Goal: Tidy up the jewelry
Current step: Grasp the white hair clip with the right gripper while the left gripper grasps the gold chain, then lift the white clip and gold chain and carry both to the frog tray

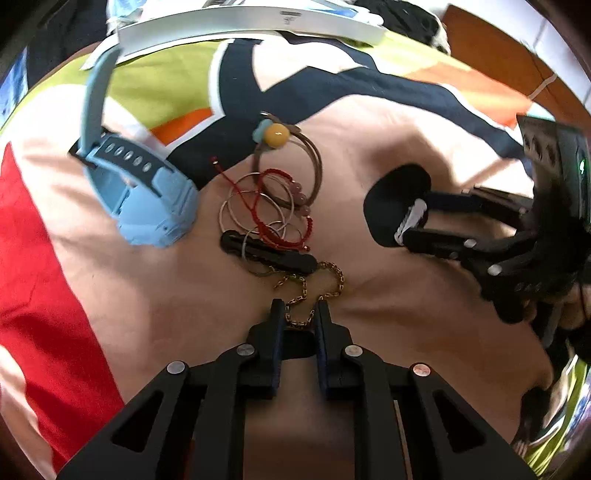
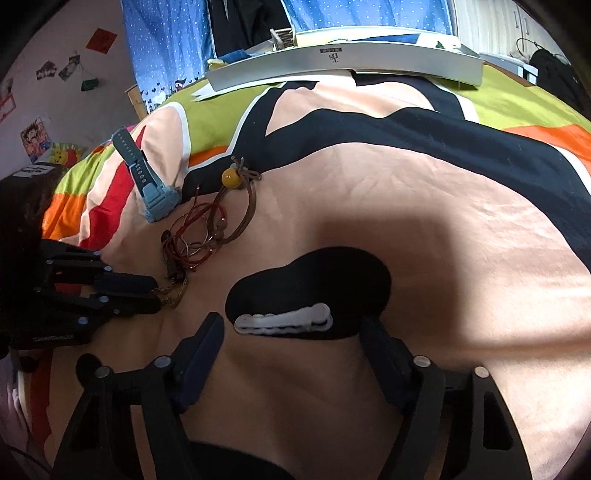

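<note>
A jewelry pile lies on a colourful bedspread: a gold chain (image 1: 314, 286), a black hair clip (image 1: 267, 251), thin metal bangles (image 1: 255, 210), a red cord bracelet (image 1: 280, 221), a brown cord with a yellow bead (image 1: 277, 134) and a blue watch (image 1: 144, 192). My left gripper (image 1: 300, 314) is open, with its fingertips on either side of the chain's near loop. It shows in the right wrist view (image 2: 157, 295). My right gripper (image 2: 291, 328) is open around the near edge of a black pouch (image 2: 314, 284) with a white opening. The pouch also shows in the left wrist view (image 1: 395, 199).
A long white box (image 2: 343, 61) lies across the far edge of the bed, also in the left wrist view (image 1: 251, 24). Blue curtains (image 2: 166, 44) and a wall with pictures stand behind. The bedspread (image 2: 443, 229) stretches right of the pouch.
</note>
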The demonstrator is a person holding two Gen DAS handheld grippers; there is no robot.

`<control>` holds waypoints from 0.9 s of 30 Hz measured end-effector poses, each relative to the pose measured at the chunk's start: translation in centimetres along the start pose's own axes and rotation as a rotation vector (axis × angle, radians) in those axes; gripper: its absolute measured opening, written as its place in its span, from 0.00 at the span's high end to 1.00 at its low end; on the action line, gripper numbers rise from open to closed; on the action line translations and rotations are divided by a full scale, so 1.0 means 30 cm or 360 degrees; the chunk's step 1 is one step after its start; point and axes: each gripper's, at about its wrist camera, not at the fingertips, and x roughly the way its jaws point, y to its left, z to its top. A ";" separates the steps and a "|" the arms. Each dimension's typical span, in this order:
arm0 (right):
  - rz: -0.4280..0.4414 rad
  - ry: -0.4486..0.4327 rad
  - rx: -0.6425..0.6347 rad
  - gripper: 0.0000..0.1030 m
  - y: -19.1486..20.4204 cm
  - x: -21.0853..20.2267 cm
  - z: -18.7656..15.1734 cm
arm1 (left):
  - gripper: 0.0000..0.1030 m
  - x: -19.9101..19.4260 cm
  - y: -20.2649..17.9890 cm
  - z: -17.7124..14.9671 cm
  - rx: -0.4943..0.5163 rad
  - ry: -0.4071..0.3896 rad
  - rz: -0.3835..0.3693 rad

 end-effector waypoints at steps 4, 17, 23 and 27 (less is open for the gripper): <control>-0.0063 0.0031 -0.0071 0.34 0.030 0.028 0.004 | 0.88 -0.018 0.002 -0.009 -0.0048 -0.0034 -0.0004; -0.0071 -0.0021 -0.0067 0.44 0.060 -0.016 -0.033 | 0.88 -0.115 -0.022 -0.053 -0.0059 -0.0083 -0.0043; 0.0001 -0.0097 0.0004 0.44 0.076 -0.088 -0.052 | 0.88 -0.156 -0.049 -0.076 -0.0084 -0.0082 -0.0088; 0.0041 -0.0133 0.0017 0.44 0.094 -0.115 -0.057 | 0.88 -0.190 -0.061 -0.081 -0.0124 -0.0084 -0.0118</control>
